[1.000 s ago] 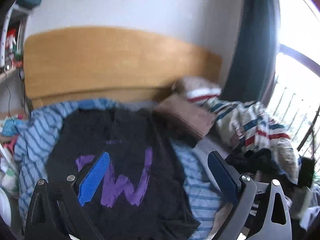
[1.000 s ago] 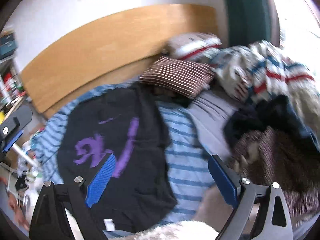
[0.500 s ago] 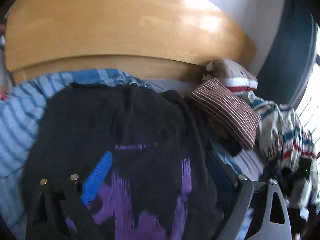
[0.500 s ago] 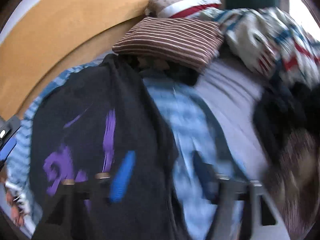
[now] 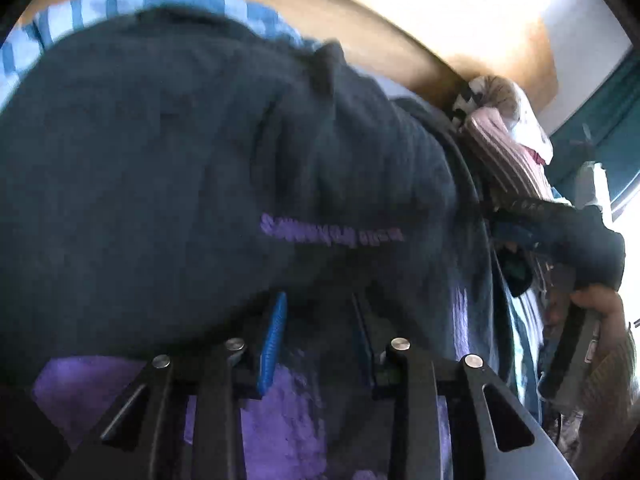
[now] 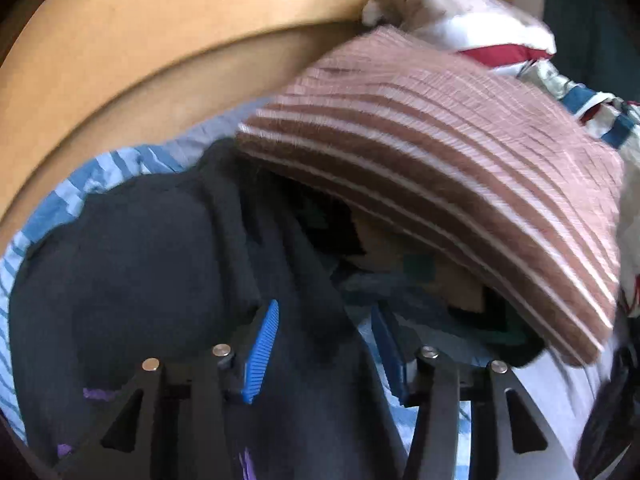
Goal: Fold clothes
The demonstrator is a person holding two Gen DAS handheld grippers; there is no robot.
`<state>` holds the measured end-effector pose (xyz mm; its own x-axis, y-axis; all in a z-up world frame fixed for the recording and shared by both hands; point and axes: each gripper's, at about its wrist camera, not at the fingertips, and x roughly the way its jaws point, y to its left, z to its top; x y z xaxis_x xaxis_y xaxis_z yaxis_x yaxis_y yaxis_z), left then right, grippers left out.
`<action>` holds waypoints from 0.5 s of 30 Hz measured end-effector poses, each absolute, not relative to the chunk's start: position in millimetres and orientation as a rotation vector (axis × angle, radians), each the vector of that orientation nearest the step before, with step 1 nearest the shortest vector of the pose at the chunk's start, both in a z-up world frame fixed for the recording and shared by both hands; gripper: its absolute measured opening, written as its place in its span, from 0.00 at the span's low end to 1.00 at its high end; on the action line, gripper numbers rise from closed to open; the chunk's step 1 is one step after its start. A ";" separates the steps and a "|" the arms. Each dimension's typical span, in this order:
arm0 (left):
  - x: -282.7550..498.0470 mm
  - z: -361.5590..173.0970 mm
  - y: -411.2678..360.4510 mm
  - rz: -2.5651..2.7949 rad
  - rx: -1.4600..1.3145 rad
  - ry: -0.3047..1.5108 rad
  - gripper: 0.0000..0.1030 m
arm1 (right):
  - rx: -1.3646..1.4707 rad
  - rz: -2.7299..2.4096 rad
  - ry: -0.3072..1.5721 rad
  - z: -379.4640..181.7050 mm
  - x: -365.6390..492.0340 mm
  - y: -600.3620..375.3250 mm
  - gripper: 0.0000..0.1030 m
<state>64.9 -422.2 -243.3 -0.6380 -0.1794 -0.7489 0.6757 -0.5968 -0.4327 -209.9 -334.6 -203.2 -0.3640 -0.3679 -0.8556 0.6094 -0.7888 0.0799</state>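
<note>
Both tongs [image 5: 318,328] [image 6: 324,342] dropped onto, perhaps gripping, black shirt [image 5: 168,152].

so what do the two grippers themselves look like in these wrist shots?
Both match: the left gripper and right gripper have black linkage arms with triangular cut-outs and silver pivot pins. Each has ribbed blue pads lining the inside of its jaws. No cables or markings are visible.

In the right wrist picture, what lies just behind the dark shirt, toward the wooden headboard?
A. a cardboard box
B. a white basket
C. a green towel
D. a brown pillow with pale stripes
D: the brown pillow with pale stripes sits past the dark shirt, against the headboard.
</note>
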 end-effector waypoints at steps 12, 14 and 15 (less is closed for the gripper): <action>114.0 -228.7 -462.7 -2.206 0.670 1.091 0.57 | 1.386 -2.056 0.329 -215.1 -118.3 -298.9 0.52; 138.6 -207.3 -474.4 -2.150 0.562 1.074 0.57 | 1.431 -2.015 0.311 -217.4 -97.2 -284.9 0.54; 153.9 -194.2 -480.1 -2.116 0.500 1.054 0.58 | 1.445 -1.990 0.308 -218.4 -86.1 -280.4 0.55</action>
<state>153.9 -480.1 -194.2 -0.6736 -0.4228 -0.6063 0.7386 -0.4161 -0.5305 -86.1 -280.4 -218.4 -0.1806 -0.3648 -0.9134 0.6236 -0.7606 0.1805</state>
